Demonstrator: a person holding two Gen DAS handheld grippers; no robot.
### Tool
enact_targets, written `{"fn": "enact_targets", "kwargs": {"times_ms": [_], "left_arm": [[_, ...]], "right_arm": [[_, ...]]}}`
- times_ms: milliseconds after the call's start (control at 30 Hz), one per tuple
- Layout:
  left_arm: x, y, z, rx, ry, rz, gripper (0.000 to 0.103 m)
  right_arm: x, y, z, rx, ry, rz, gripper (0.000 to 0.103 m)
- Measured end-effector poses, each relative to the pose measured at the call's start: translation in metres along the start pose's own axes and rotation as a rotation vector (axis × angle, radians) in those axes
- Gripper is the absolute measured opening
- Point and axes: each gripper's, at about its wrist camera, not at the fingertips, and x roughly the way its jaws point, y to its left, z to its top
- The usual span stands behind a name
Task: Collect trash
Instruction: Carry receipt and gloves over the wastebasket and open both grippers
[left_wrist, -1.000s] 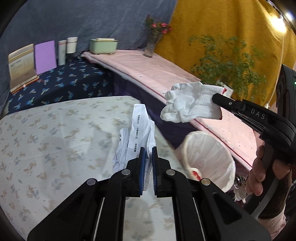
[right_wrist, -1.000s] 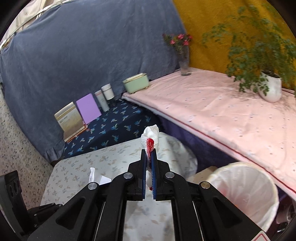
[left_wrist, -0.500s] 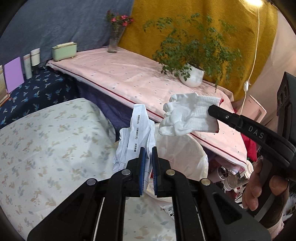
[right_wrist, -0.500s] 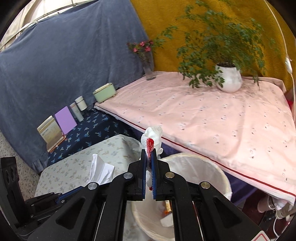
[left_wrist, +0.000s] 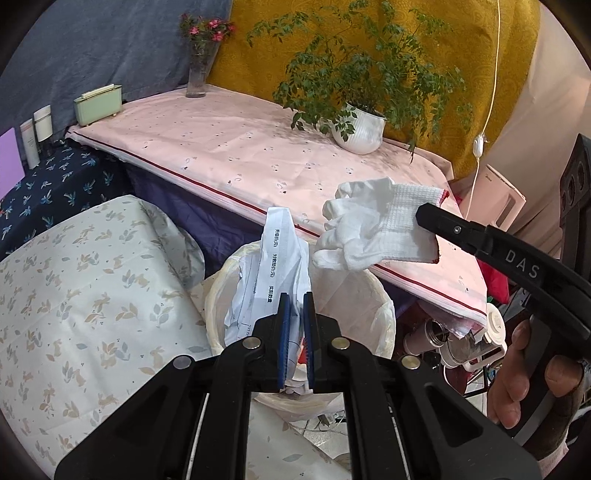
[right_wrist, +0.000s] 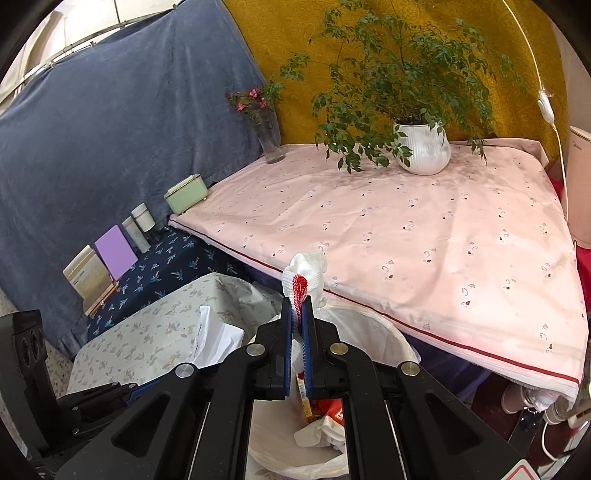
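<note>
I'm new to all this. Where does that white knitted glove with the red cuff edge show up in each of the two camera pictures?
Left wrist view: the white knitted glove with the red cuff edge hangs right of centre, pinched by the right gripper.
Right wrist view: the glove sits at centre, poking up between the fingers.
Shared landmark: the white ribbed plant pot on the pink tablecloth.

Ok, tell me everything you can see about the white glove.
The glove is white knitted cotton with a ribbed cuff edged in red. It hangs limp and crumpled, fingers drooping, pinched by its cuff in the right gripper. It is held in the air above the lined bin, beside the paper; only the gripper visibly touches it.
</note>
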Motion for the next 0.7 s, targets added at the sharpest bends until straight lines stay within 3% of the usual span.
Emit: {"fn": "enact_targets", "kwargs": {"times_ms": [700], "left_arm": [[0.011,-0.007,-0.001,0.011,0.022,-0.002,0.007]], "right_arm": [[0.000,-0.012,0.001,0.025,0.002,0.001,0.005]]}}
